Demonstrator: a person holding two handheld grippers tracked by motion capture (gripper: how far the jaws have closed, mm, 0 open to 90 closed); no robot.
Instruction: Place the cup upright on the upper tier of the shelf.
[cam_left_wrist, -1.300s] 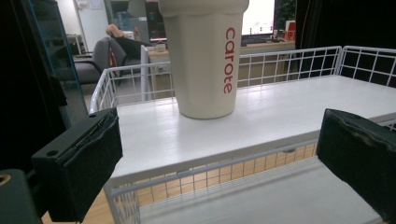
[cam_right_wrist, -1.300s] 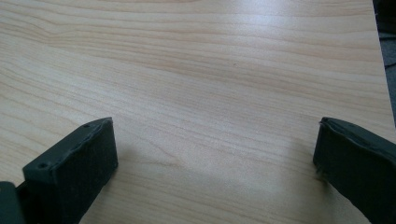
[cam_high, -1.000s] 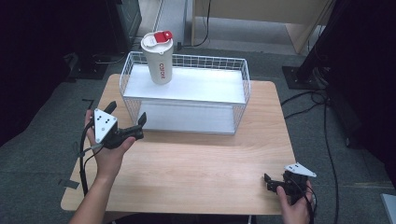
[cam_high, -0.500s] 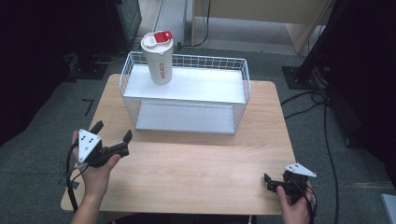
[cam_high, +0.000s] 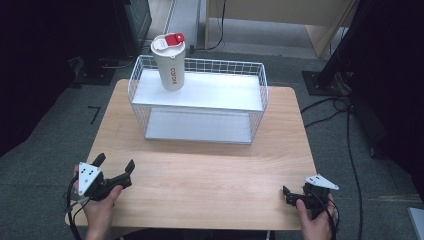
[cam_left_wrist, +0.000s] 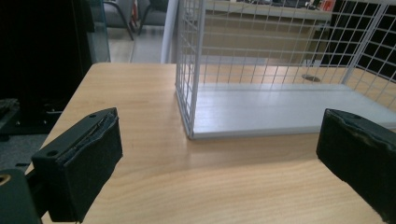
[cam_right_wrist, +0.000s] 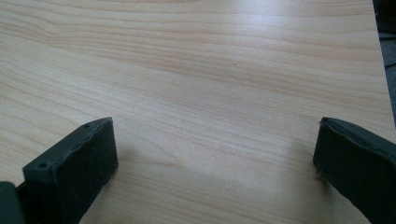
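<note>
High view: 2 grippers rest low at the wooden table's (cam_high: 200, 185) near edge.
Left gripper (cam_high: 114, 165) and right gripper (cam_high: 286, 195) gape wide, holding nothing; the white cup with red lid (cam_high: 169, 61) stands on the white wire shelf's (cam_high: 200, 90) far left corner.

The left gripper (cam_high: 115, 164) has drawn back from the wire basket (cam_high: 200, 102). It now sits at the table's (cam_high: 210, 180) near left corner.

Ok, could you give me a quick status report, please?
Left gripper open, empty, near table's front-left corner. Right gripper open, front-right. Cup upright on wire rack. Nothing between.
</note>
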